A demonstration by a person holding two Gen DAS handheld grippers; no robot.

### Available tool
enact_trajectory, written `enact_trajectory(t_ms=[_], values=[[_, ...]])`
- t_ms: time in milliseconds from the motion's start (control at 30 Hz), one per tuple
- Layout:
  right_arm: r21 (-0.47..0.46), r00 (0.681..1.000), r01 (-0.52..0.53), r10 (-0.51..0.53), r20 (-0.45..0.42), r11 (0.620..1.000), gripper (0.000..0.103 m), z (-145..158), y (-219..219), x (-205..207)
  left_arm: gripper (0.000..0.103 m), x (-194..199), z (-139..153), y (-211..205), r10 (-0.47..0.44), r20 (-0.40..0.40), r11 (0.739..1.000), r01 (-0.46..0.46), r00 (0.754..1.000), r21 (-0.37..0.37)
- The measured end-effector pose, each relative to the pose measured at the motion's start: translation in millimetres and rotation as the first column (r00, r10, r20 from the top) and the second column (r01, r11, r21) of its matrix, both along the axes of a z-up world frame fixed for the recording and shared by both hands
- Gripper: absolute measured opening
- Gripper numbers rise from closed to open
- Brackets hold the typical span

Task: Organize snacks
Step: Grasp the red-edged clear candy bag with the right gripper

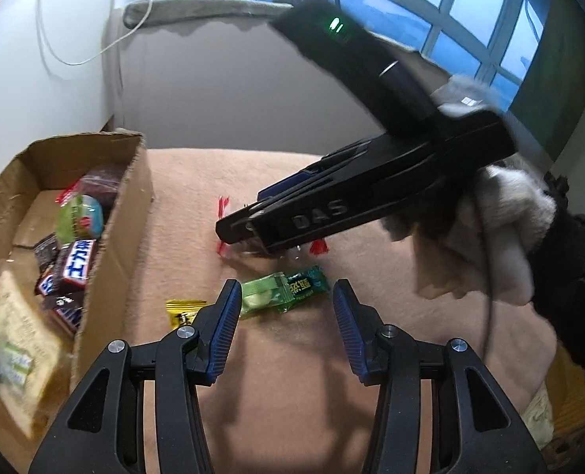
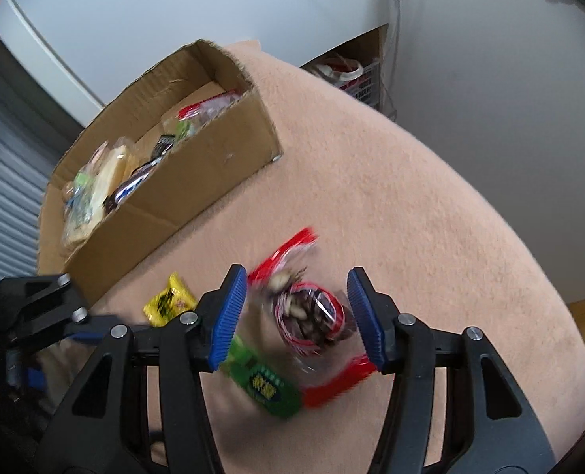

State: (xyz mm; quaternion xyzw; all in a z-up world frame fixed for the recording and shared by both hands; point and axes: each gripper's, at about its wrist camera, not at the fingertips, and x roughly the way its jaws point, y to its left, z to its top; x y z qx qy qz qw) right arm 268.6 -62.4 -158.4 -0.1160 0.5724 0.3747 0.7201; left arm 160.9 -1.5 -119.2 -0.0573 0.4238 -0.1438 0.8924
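A cardboard box at the left holds several snacks; it also shows in the right wrist view. On the tan blanket lie a green snack packet, a yellow packet and a clear red-ended packet of nuts. My left gripper is open just short of the green packet. My right gripper is open with its jaws either side of the red-ended packet, above it; in the left wrist view it hides most of that packet. The green packet and yellow packet lie beside it.
The blanket-covered surface drops off at the right. A wall and window sill stand behind. A white basket on a shelf sits beyond the far edge. The person's gloved hand holds the right gripper.
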Motion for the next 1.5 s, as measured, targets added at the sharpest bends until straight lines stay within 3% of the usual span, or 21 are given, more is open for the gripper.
enact_trajectory(t_ms=[233,367,500,633,800,1033,1200,1367,1433,1500], values=[[-0.076,0.999,-0.005,0.008,0.033,0.997,0.056,-8.2,-9.6,-9.2,0.047,6.6,-17.7,-14.9,-0.025,-0.016,0.994,0.027,1.000,0.110],[-0.065,0.999,0.033,-0.031,0.035,0.997,0.040,-6.6,-19.1,-5.4,0.047,9.8,-24.2,-21.2,-0.026,-0.010,0.987,0.027,1.000,0.157],[-0.066,0.997,0.063,-0.060,0.043,0.996,0.040,-5.9,-30.8,-2.8,0.047,16.1,-33.8,-23.1,-0.010,-0.015,0.979,0.013,1.000,0.202],[-0.072,0.996,0.070,-0.066,0.054,0.995,0.040,-5.1,-41.7,-6.3,0.047,16.7,-36.6,-23.2,-0.015,-0.009,0.978,0.016,1.000,0.206],[-0.076,0.995,0.084,-0.080,0.061,0.994,0.040,-2.0,-48.4,-8.4,0.031,14.5,-35.2,-21.4,-0.007,-0.013,0.980,0.009,1.000,0.198],[-0.079,0.993,0.097,-0.092,0.074,0.992,0.039,-1.6,-55.1,-12.1,0.027,20.2,-33.1,-20.6,-0.024,-0.015,0.978,0.026,1.000,0.208],[-0.076,0.990,0.121,-0.115,0.083,0.990,0.039,-0.7,-62.4,-15.6,0.025,20.5,-29.1,-15.3,-0.005,-0.013,0.987,0.007,1.000,0.160],[-0.083,0.989,0.127,-0.120,0.086,0.988,0.039,-3.5,-58.7,-17.6,0.027,21.0,-31.8,-23.5,-0.052,-0.005,0.974,0.051,0.999,0.223],[-0.084,0.989,0.129,-0.122,0.089,0.988,0.039,-4.0,-56.2,-18.6,0.040,23.8,-34.0,-23.7,-0.050,-0.019,0.975,0.053,0.999,0.216],[-0.082,0.989,0.129,-0.122,0.088,0.988,0.039,-3.8,-56.3,-19.2,0.044,29.9,-34.5,-21.7,-0.041,-0.018,0.977,0.044,0.999,0.210]])
